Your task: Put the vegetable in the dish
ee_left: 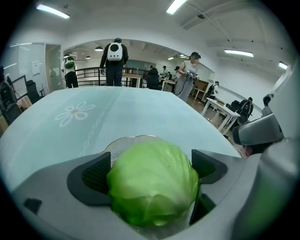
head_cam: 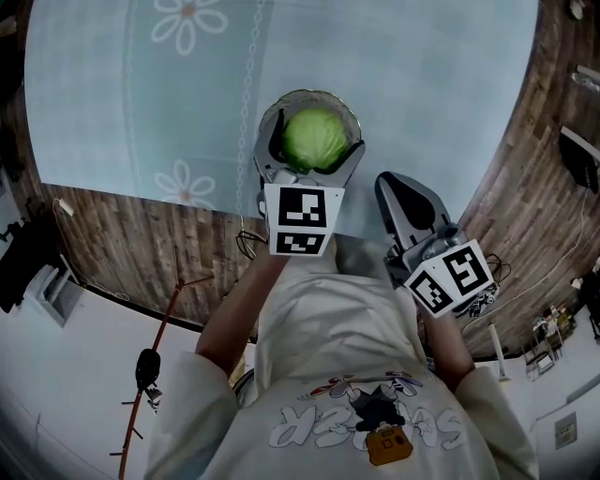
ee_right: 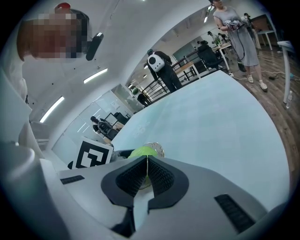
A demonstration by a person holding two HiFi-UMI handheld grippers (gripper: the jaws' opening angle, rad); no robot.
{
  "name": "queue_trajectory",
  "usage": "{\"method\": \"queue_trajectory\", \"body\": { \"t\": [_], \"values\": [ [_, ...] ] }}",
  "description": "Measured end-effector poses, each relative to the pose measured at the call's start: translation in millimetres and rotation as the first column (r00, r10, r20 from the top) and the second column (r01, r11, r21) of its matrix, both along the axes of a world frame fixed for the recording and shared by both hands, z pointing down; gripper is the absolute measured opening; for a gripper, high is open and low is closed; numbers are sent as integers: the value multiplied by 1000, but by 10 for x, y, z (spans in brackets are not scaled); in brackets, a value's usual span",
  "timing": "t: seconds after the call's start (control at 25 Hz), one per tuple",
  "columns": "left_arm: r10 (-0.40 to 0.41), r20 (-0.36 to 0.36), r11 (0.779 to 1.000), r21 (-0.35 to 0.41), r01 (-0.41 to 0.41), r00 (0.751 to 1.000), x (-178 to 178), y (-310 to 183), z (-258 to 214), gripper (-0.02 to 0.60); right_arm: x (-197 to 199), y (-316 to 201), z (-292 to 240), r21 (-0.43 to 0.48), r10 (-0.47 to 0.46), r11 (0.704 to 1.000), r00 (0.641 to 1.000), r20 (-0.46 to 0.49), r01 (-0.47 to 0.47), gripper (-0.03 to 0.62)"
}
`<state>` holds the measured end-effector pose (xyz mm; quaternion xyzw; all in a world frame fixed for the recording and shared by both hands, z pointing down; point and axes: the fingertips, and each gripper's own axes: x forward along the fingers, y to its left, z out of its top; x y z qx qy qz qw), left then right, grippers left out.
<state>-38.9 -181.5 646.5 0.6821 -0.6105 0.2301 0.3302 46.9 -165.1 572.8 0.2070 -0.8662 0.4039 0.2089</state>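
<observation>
A round green cabbage (head_cam: 316, 138) rests in a shallow glass dish (head_cam: 323, 94) near the front edge of the pale blue table (head_cam: 422, 94). My left gripper (head_cam: 314, 141) reaches over the dish with a jaw on each side of the cabbage. In the left gripper view both black pads (ee_left: 96, 174) press against the cabbage (ee_left: 152, 183), and the dish's rim (ee_left: 126, 139) shows behind it. My right gripper (head_cam: 392, 187) hangs to the right of the dish, shut and empty. Its own view shows its pads (ee_right: 147, 165) meeting, with the cabbage (ee_right: 143, 151) and dish (ee_right: 158, 150) beyond.
The tablecloth carries white flower prints (head_cam: 186, 19). Wooden floor (head_cam: 131, 234) lies between the table's edge and my body. Cables and a stand (head_cam: 147, 370) sit on the floor at the left. Several people (ee_left: 113, 61) stand far off beyond the table.
</observation>
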Motion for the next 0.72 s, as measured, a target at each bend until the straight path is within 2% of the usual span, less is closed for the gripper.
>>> {"method": "queue_trajectory", "body": {
  "t": [0.24, 0.4, 0.72],
  "values": [
    [-49, -33, 999, -6, 49, 998, -32, -32, 30, 543, 38, -44, 19, 1, 13, 1000, 1000, 3, -13, 26],
    [-71, -27, 996, 46, 72, 997, -126, -21, -137, 543, 25, 9, -19, 18, 14, 1000, 1000, 1, -14, 26],
    [-48, -38, 997, 50, 50, 998, -61, 93, -300, 543, 22, 73, -173, 30, 30, 999, 999, 15, -30, 26]
  ]
}}
